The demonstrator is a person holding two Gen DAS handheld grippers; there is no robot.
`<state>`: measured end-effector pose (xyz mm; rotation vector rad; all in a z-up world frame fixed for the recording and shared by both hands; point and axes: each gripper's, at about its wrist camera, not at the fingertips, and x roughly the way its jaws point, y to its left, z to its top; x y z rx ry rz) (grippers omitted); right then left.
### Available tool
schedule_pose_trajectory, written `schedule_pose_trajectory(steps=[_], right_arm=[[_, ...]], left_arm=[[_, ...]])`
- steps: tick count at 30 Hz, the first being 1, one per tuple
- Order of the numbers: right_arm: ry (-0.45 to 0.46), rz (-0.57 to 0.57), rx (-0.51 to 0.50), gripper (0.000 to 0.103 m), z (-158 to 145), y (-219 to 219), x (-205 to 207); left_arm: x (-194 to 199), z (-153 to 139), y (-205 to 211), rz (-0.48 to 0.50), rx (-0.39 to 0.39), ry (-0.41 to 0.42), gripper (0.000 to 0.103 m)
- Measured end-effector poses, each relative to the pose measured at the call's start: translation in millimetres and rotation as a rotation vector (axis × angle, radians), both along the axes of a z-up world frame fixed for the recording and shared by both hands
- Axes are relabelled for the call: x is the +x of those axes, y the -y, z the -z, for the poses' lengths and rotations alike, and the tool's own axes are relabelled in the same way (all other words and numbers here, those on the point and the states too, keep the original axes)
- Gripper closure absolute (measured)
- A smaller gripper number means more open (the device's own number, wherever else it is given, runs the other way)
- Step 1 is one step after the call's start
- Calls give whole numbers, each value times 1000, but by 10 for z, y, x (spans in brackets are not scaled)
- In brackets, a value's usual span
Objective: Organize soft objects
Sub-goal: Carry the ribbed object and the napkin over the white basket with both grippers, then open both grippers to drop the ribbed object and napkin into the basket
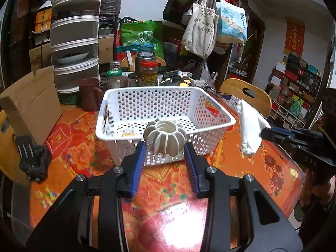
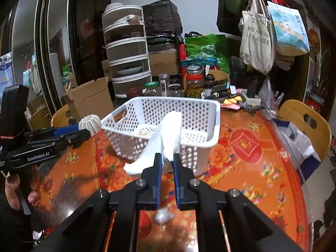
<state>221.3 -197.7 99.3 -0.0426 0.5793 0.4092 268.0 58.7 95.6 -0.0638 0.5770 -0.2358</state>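
A white perforated plastic basket [image 1: 166,113] sits on a round table covered with a glossy orange and red patterned cloth [image 1: 84,147]; its long axis runs left to right in the left wrist view, and its open top faces up. The left gripper [image 1: 166,150] holds a cream-coloured ribbed ball [image 1: 164,137], shaped like a small pumpkin with thin fins around a hollow centre, whose opening points upward and slightly away from the camera. The ball hangs just at the basket's near rim. The blue ribbed pads [image 1: 139,159] are spread fairly wide and press the ball from both sides. The right gripper [image 2: 167,157] pinches a white towel [image 2: 166,138], soft and loosely rolled, with its jaws nearly closed on a thin fold. The towel's long axis runs up and away from the fingers, its upper end leaning over the basket's near wall while a lower flap droops to the left toward the cloth. From the left wrist view the same towel [image 1: 251,126] hangs to the right of the basket, clear of it. Behind the basket stand glass jars [image 1: 149,73], a brown cardboard box [image 1: 33,103] and a tiered mesh food cover [image 1: 75,42].
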Motion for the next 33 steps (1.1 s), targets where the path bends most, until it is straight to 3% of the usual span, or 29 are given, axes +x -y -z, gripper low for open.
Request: schedule_pose_trajectory(steps=[7, 13, 16, 23, 31, 32, 33], right_arm=[[-20, -1, 1, 94, -199, -77, 387], [-89, 25, -21, 94, -237, -208, 972], [-137, 41, -83, 94, -145, -339, 1292], [-285, 47, -106, 94, 283, -495, 1901], [-317, 34, -106, 92, 469, -595, 2192], [-325, 21, -102, 90, 468, -619, 2207], [-337, 6, -94, 78, 472, -630, 2209]], left_arm=[[386, -202, 0, -22, -3, -19, 68], [984, -241, 92, -38, 8, -109, 68], [1286, -134, 154, -39, -1, -181, 68], [1909, 246, 194, -94, 11, -322, 68], [2176, 380, 80, -137, -1, -348, 71], [2166, 373, 61, -141, -4, -337, 70], [2139, 360, 47, -141, -4, -323, 69]])
